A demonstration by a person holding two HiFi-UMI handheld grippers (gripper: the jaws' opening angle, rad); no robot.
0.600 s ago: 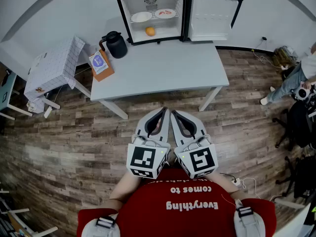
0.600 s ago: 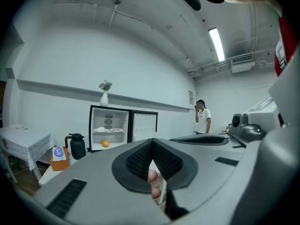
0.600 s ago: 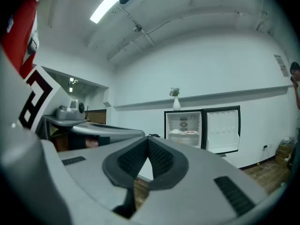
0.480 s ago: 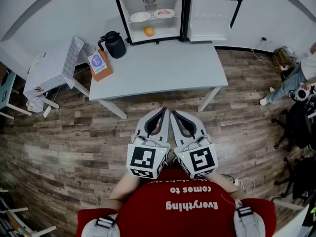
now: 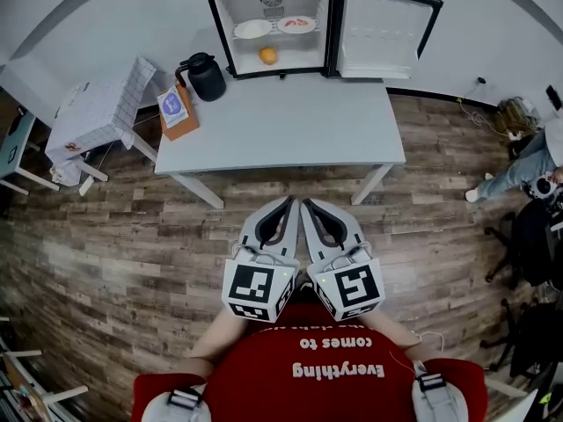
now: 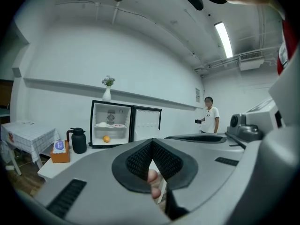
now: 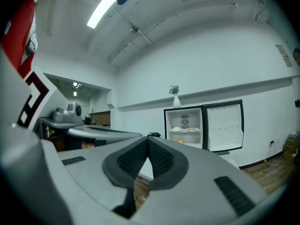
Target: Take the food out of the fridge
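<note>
A: Much done?

B: Nothing, judging by the shelves. Jaws pressed together on nothing at the left gripper (image 5: 287, 202), same at the right gripper (image 5: 307, 204), both held close to the chest and well apart from the table (image 5: 290, 121).

A: And inside the fridge (image 5: 214, 25)?

B: At the far side of the table, with its door (image 5: 380, 29) swung wide to the right. On the upper shelf, a white plate (image 5: 252, 29) at left with something pale on it (too small to name), then a plate of red food (image 5: 297, 24) just beside. Below, an orange (image 5: 267, 55) alone on the bottom.

A: Left to do?

B: Everything, probably: walking up, reaching in, bringing out all three.
</note>
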